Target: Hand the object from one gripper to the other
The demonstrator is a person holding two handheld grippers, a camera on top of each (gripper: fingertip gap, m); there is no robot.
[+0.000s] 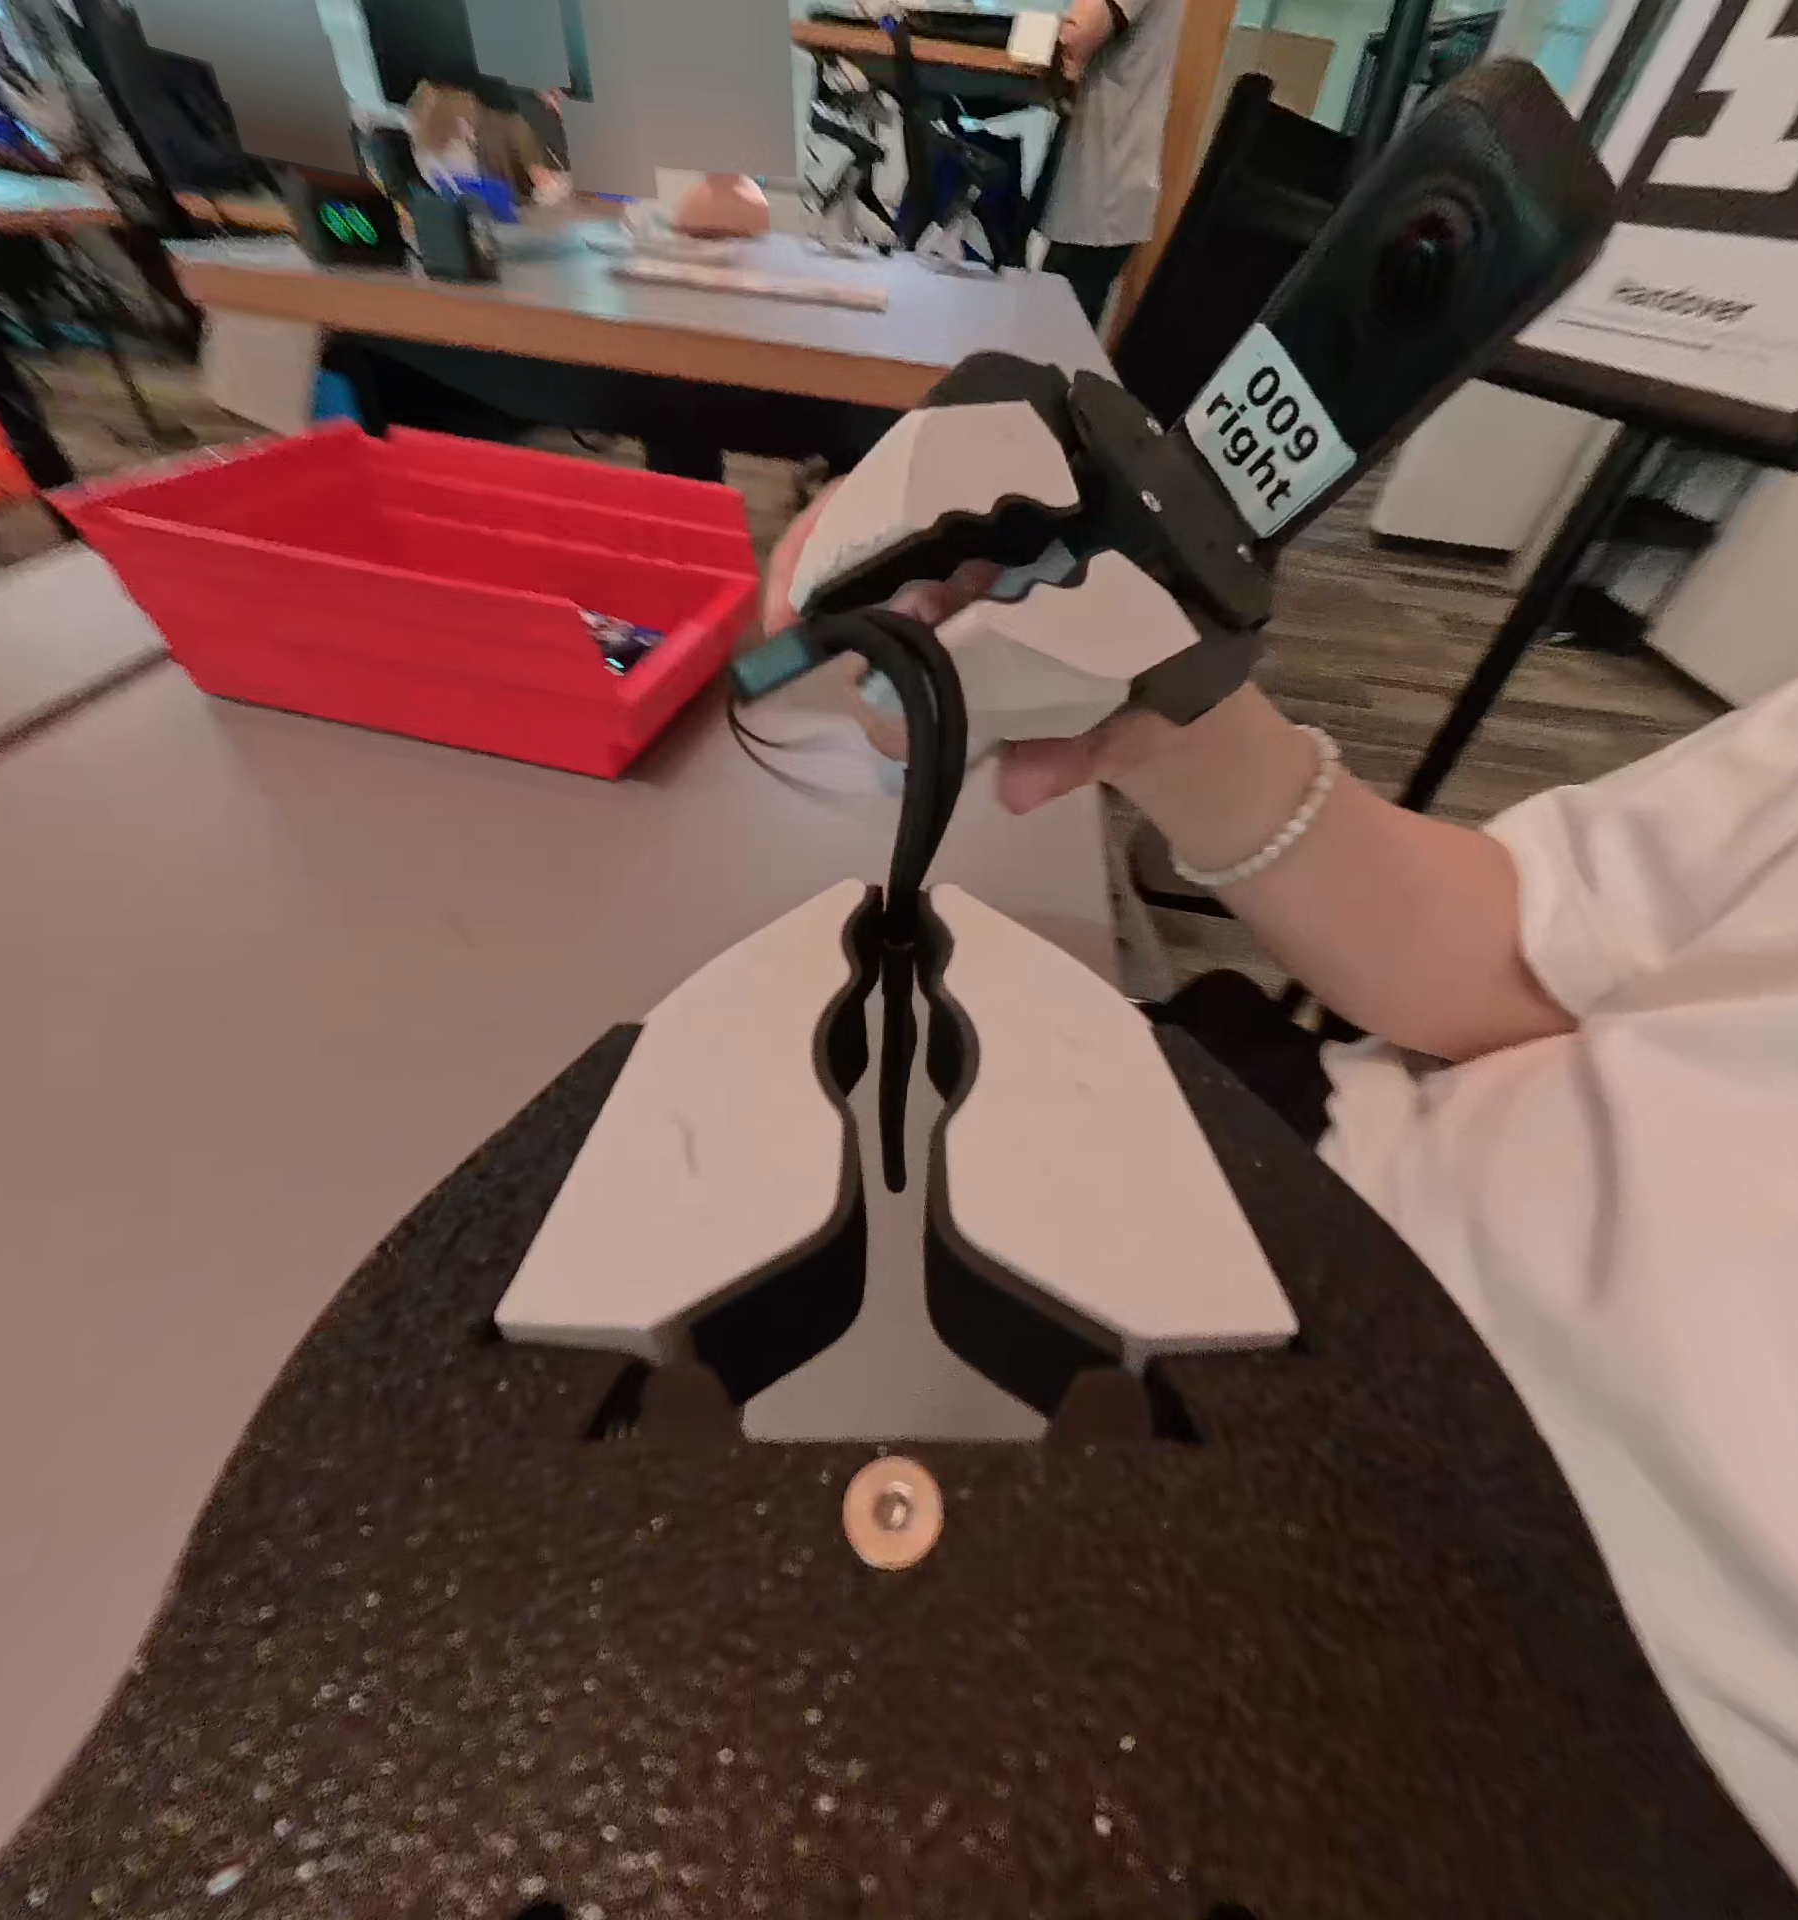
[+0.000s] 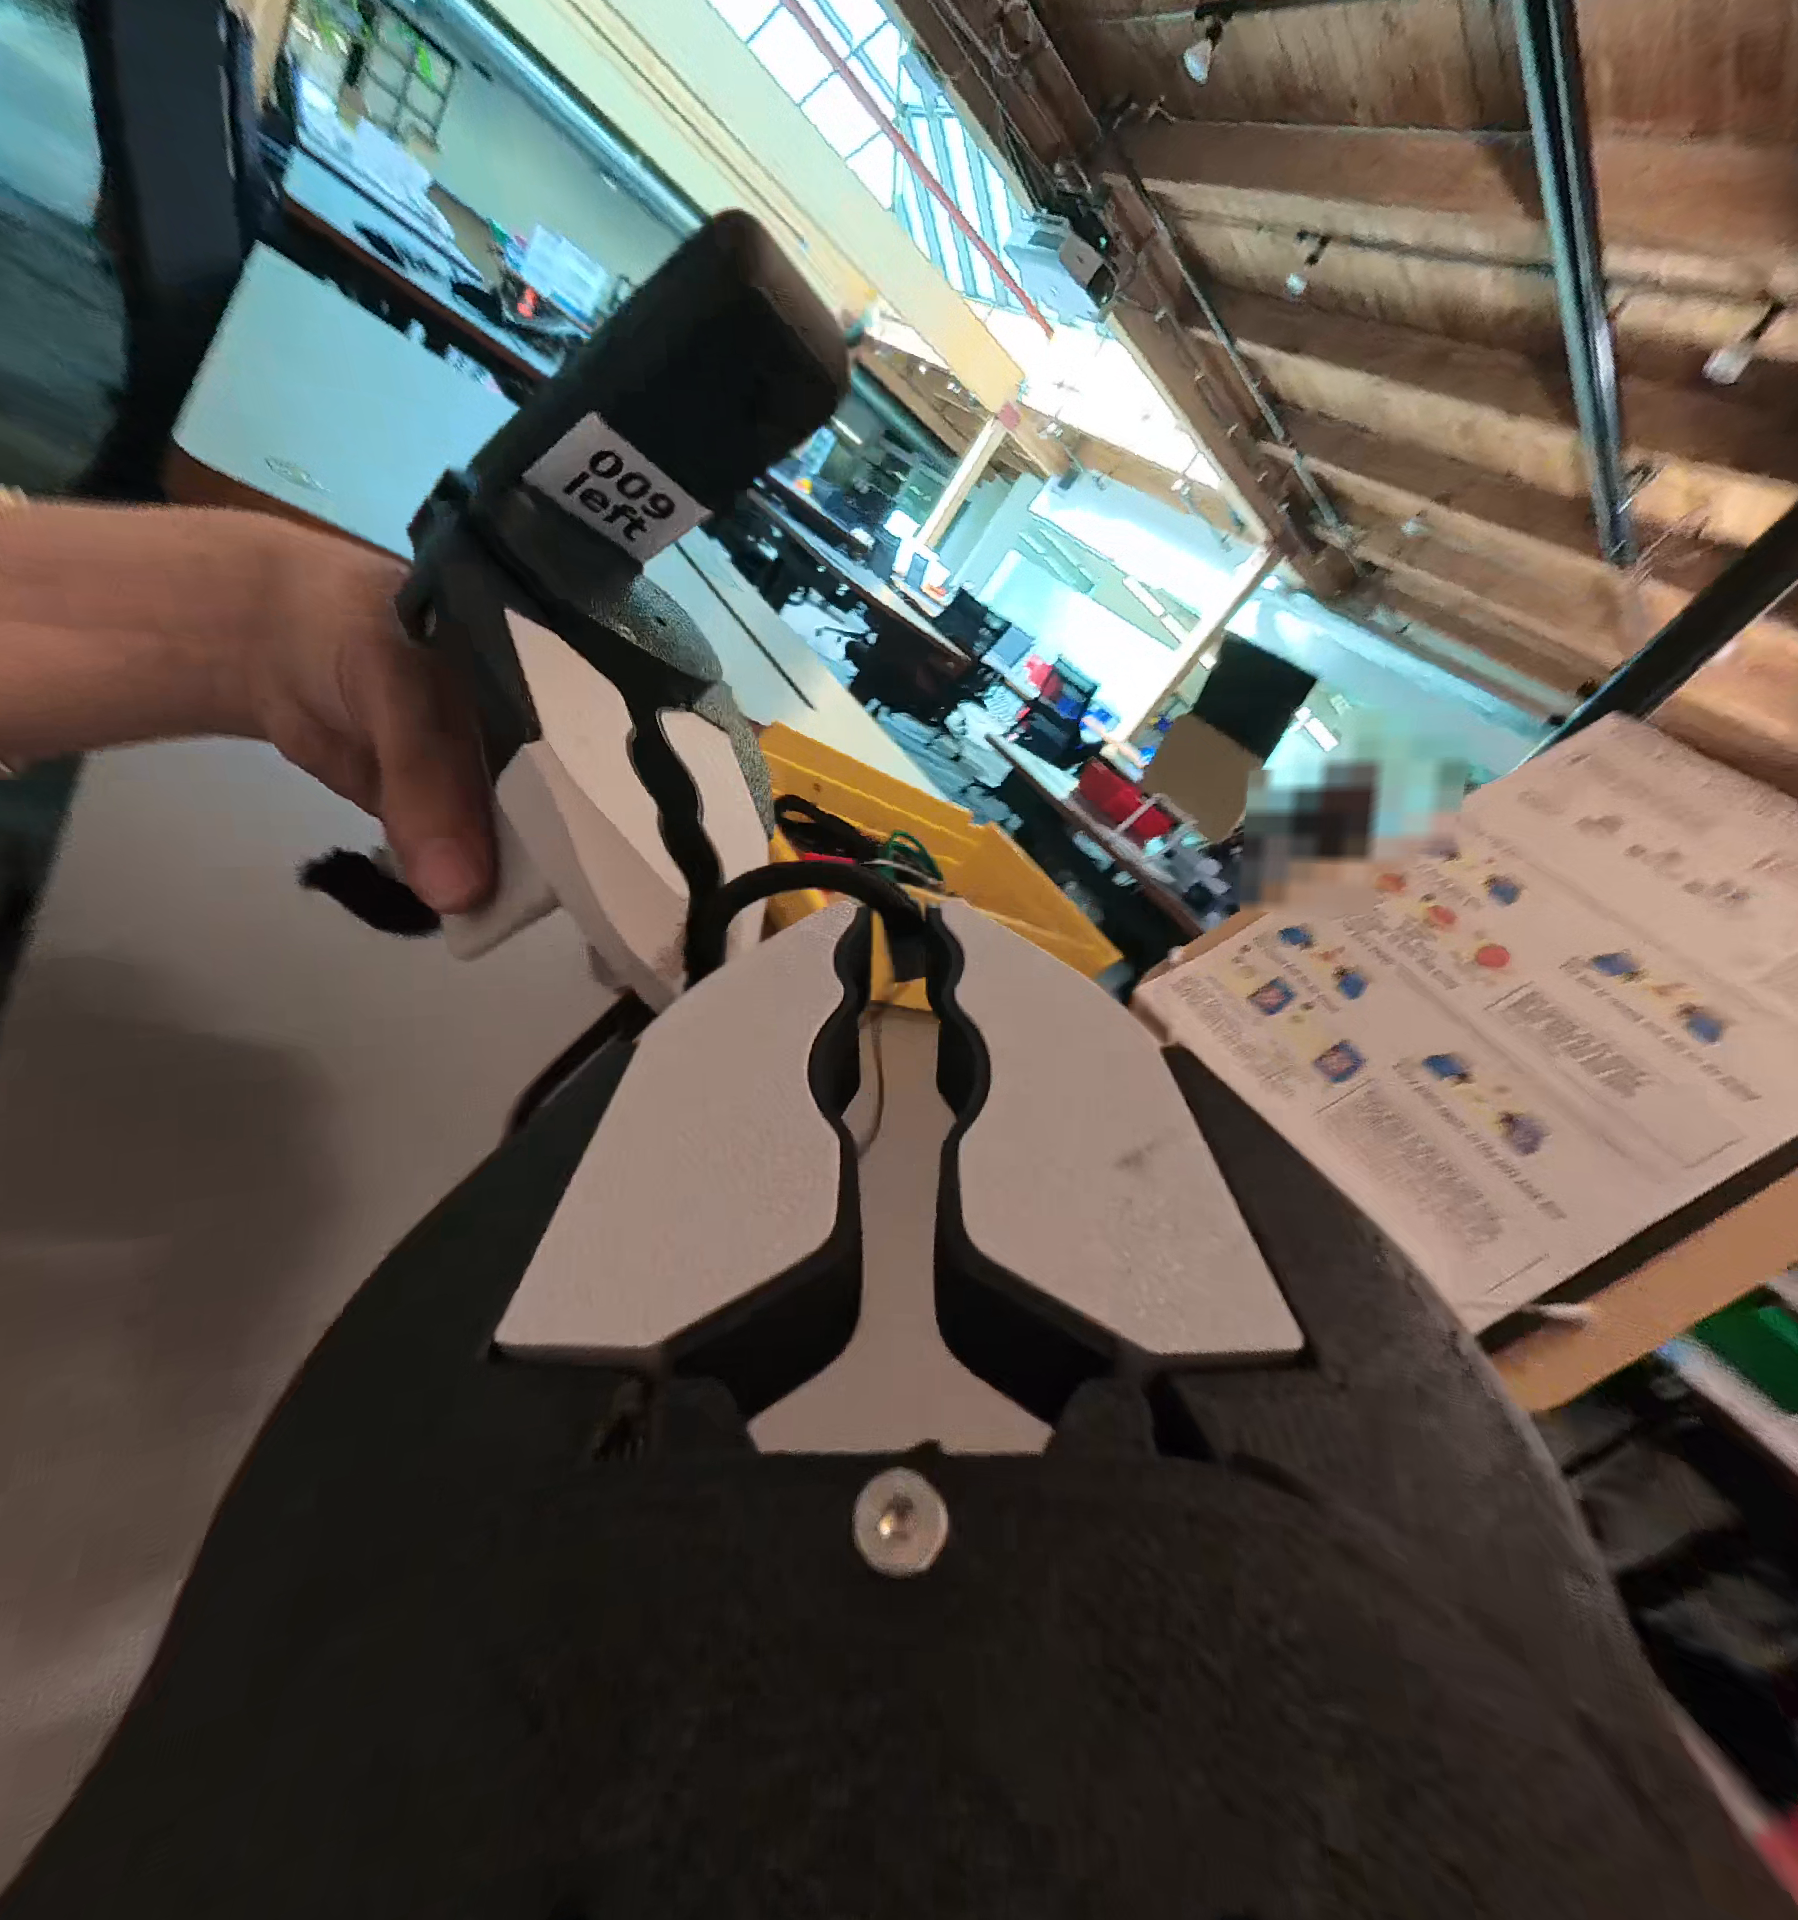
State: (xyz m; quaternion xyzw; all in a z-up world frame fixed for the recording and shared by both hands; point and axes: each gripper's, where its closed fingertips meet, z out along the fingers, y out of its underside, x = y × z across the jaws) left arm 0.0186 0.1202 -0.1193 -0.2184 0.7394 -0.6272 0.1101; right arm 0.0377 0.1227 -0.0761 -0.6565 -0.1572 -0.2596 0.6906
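Above a grey table (image 1: 251, 1039), both grippers pinched one black cable (image 1: 921, 790) — left gripper (image 1: 897, 914) below, right gripper (image 1: 822, 634) above; only the right wrist view showed a yellow bin (image 2: 853, 790) — the left, a red bin (image 1: 407, 603).

Black, white, red and yellow over a pale grey surface (image 1: 251, 987)

The cable bundle (image 1: 926, 748) is black; both grippers pair white fingers (image 1: 729, 1122) with speckled black bodies; the bin (image 1: 427, 592) near the surface's far edge is red, the other bin (image 2: 874, 790) yellow; the person's sleeve (image 1: 1705, 935) is white.
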